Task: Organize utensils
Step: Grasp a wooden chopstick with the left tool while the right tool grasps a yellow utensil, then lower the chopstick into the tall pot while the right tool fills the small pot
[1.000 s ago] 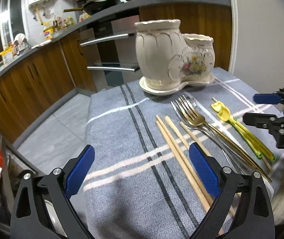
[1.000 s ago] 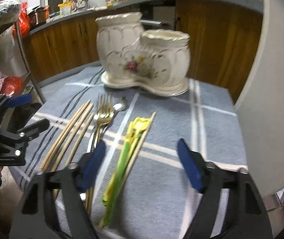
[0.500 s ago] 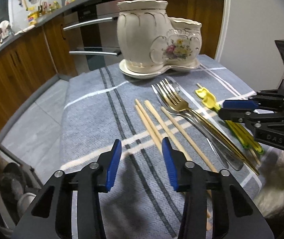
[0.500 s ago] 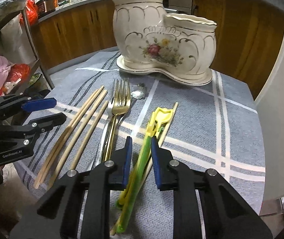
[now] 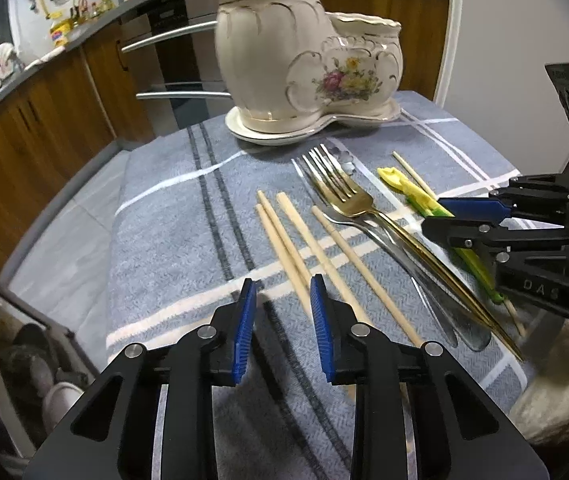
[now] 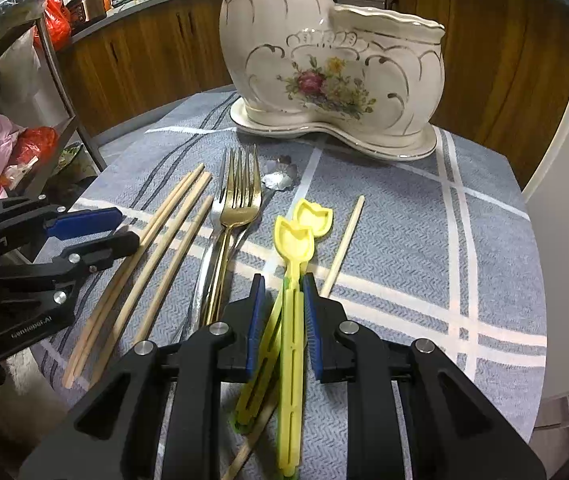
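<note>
Right gripper (image 6: 282,292): ribbed blue pads clamped on the flat slotted handles of two yellow plastic spoons (image 6: 293,240), tulip-shaped bowls pointing ahead. Just left of it, a gold fork (image 6: 233,216) over a steel one; further left, pale wooden chopsticks (image 6: 152,256). Left gripper (image 5: 280,300): narrowed but grasping nothing, poised over the chopsticks' near ends. Beyond both, a glossy cream ceramic holder (image 6: 324,60), two-lobed, floral, on a grey woven cloth (image 6: 424,240).

I see two yellow spoons (image 6: 293,240), a gold fork (image 6: 239,210) and long wooden chopsticks (image 6: 152,256) lying flat, side by side, near a tall white flowery holder (image 6: 324,60)
</note>
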The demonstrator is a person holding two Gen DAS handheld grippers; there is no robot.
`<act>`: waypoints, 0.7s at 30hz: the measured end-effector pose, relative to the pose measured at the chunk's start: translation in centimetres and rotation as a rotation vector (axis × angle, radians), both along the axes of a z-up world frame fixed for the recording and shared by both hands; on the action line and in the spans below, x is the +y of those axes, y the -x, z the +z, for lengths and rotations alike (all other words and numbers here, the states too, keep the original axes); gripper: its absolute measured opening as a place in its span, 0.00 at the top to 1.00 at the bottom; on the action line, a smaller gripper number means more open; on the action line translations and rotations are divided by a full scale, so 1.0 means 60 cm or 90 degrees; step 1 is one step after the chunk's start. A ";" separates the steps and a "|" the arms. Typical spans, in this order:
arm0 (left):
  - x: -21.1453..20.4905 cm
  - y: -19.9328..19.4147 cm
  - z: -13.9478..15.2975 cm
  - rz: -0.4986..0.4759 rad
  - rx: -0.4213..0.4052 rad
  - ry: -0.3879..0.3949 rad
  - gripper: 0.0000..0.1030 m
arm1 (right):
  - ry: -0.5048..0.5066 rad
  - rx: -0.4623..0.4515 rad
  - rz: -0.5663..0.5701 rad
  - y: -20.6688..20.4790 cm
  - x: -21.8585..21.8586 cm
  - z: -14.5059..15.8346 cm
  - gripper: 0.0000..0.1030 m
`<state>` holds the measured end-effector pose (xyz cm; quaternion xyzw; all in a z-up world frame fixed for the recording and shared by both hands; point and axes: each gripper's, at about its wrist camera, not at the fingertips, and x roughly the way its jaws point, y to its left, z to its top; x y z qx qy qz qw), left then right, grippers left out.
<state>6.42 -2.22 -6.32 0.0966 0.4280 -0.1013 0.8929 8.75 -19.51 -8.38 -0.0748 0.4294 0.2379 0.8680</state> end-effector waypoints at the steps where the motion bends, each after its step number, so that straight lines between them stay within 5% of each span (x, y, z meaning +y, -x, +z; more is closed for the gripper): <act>1: -0.003 -0.003 0.000 0.003 -0.001 -0.011 0.71 | -0.002 -0.001 0.000 -0.002 0.000 0.000 0.81; 7: -0.005 -0.021 -0.006 0.009 0.019 -0.020 0.72 | -0.011 0.003 0.004 -0.002 -0.003 -0.002 0.85; 10: -0.003 -0.020 -0.005 -0.002 0.034 -0.008 0.84 | -0.022 0.007 0.004 -0.002 -0.010 -0.001 0.87; 21: 0.021 -0.014 0.009 -0.005 0.001 0.024 0.94 | -0.074 -0.039 0.004 0.025 -0.044 0.040 0.90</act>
